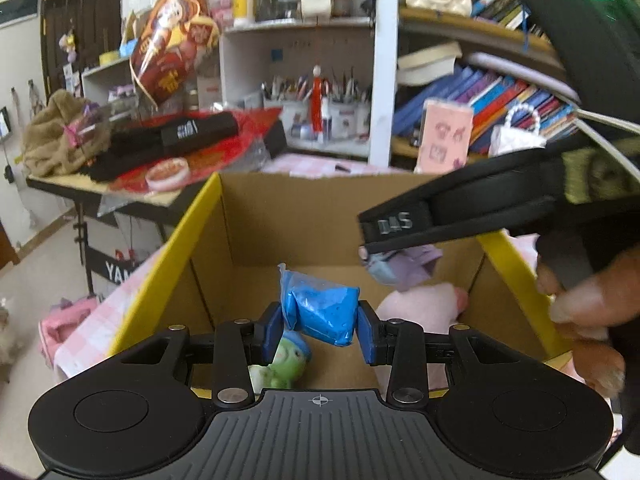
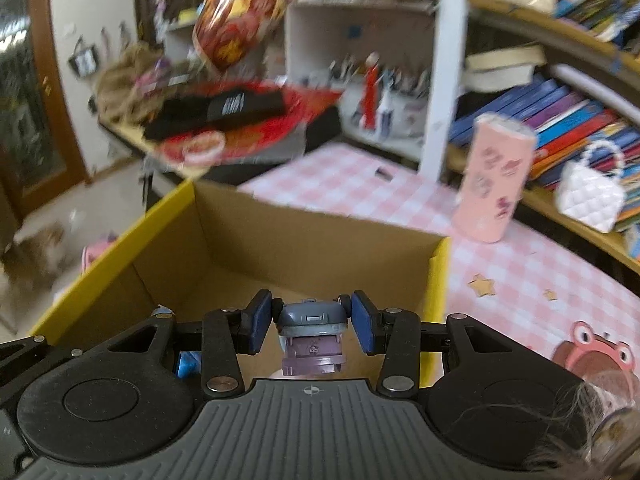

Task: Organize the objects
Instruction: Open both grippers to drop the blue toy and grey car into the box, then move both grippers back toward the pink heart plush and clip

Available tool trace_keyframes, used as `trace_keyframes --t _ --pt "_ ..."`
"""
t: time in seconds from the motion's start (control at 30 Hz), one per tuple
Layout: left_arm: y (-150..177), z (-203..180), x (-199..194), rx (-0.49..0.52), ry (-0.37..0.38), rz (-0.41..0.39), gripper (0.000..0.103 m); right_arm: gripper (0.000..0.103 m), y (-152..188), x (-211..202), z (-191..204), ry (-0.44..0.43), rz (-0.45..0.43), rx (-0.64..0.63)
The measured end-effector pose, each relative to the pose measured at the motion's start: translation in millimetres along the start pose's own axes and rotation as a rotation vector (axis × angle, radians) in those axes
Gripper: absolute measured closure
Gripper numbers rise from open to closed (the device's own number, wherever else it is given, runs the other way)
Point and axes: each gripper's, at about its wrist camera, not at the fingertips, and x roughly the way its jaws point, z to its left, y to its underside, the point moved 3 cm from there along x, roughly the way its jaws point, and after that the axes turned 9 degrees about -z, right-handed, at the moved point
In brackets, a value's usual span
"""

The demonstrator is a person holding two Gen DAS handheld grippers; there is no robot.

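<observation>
My left gripper (image 1: 319, 324) is shut on a blue crinkled packet (image 1: 320, 308) and holds it over an open cardboard box with yellow flaps (image 1: 256, 224). In the box lie a green plush toy (image 1: 290, 364) and a pink plush toy (image 1: 424, 304). My right gripper (image 2: 312, 320) is shut on a small grey and purple toy (image 2: 311, 336) above the same box (image 2: 288, 240). In the left wrist view the right gripper (image 1: 376, 256) comes in from the right, over the box, with the purple toy (image 1: 404, 268) in its tips.
The box stands on a pink checked cloth (image 2: 520, 272). A pink tumbler (image 2: 496, 180) and a white quilted bag (image 2: 592, 192) stand behind it. Bookshelves (image 1: 500, 96) are at the back right. A cluttered side table (image 1: 132, 152) is at the back left.
</observation>
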Motion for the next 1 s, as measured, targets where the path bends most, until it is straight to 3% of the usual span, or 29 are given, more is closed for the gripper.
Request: trace_keyframes --t 0.23,0.3,0.33,0.4,0.67,1.0 --pt "3.1 -0.8 5.3 0.01 -0.014 0.02 0.064 0.062 -0.6 15.9 7.5 -0.02 0.04 -0.044" --pt "2.8 -0.2 6.0 0.007 -0.009 0.021 0.062 0.057 -1.8 16.1 7.5 -0.019 0.036 -0.039" --pt "2.2 0.8 4.8 0.002 -0.005 0.019 0.058 0.049 -2.8 14.1 7.4 -0.021 0.022 -0.027" --pt "0.8 3.8 -0.5 -0.006 -0.014 0.001 0.038 0.046 -6.9 8.7 5.8 -0.021 -0.008 -0.005" --pt "-15.4 18.5 -37.3 -0.024 -0.034 -0.102 0.036 0.042 -11.5 -43.2 -7.6 0.039 -0.124 0.105" --pt "-5.9 44.5 -96.0 -0.119 -0.059 -0.162 0.029 0.036 36.1 -125.8 0.7 0.233 -0.199 0.144"
